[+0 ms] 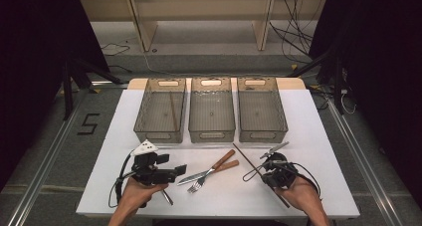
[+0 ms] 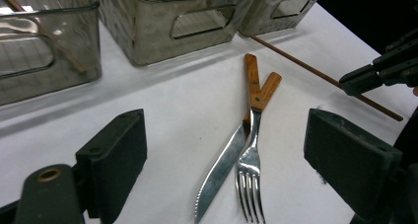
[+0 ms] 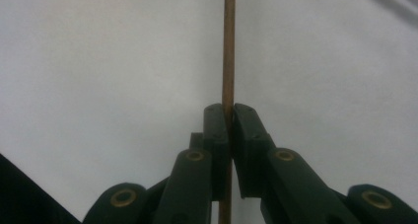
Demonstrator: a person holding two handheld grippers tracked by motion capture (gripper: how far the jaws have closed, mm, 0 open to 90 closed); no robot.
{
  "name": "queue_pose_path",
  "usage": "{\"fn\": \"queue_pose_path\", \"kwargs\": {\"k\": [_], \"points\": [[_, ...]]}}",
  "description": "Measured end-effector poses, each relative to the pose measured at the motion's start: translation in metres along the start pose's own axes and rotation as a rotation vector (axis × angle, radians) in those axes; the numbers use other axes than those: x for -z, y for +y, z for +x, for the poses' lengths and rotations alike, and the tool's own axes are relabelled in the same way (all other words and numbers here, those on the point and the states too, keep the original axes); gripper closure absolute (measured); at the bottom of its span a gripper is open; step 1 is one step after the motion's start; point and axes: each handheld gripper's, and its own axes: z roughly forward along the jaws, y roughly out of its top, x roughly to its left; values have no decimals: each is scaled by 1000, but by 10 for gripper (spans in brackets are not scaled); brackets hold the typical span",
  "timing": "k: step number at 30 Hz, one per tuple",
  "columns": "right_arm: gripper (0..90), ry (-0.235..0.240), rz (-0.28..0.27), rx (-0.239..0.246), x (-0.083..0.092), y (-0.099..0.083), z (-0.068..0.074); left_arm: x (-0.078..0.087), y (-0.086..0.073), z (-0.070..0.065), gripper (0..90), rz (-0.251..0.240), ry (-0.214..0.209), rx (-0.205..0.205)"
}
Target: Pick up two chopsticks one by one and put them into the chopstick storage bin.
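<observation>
**Materials and finishes, placed from the middle bin**

Middle bin (image 1: pixel 211 109): smoky translucent plastic, glossy, its walls finely ribbed; the bins either side match it.
Table (image 1: pixel 318 151) beneath: white, matt, smooth.
Knife (image 2: pixel 223 166), in front of the middle bin: polished metal blade, brown wooden handle.
Fork (image 2: pixel 250 177), touching the knife: shiny metal, wooden handle.
Chopstick (image 3: pixel 228 46), further right: plain brown wood, matt.
Right gripper (image 3: pixel 230 116): matt black plastic jaws, brass-coloured rivets.

A white table (image 1: pixel 124 151) carried three clear bins (image 1: pixel 211 109) along its far side. Just before the middle bin lay a knife (image 1: pixel 209 172), a fork (image 1: pixel 211 171) and a chopstick (image 1: pixel 247 159).
</observation>
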Motion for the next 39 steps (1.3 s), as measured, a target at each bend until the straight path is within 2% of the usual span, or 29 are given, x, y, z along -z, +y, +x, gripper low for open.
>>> {"fn": "queue_pose_path", "kwargs": {"k": [7,10,16,19,22,25,28,37,39], "points": [[854,31,-84,7,16,2,4,-9,-2,-8,166,20,-36,14],[854,106,-151,11,21,4,6,-13,0,-15,166,25,-38,0],[855,158,-221,18,20,9,18,-23,-1,-26,167,38,-81,18],[855,168,-249,27,19,11,24,-27,1,-28,174,37,-139,59],[854,181,-269,35,19,13,31,-30,3,-28,183,25,-158,94],[854,175,-296,46,20,15,38,-32,5,-29,188,14,-191,135],[854,181,-318,50,19,16,44,-33,8,-31,191,9,-199,134],[854,211,-385,68,17,18,63,-37,14,-37,237,-20,-239,180],[854,215,-396,76,17,19,68,-39,14,-38,260,-15,-263,203]]}}
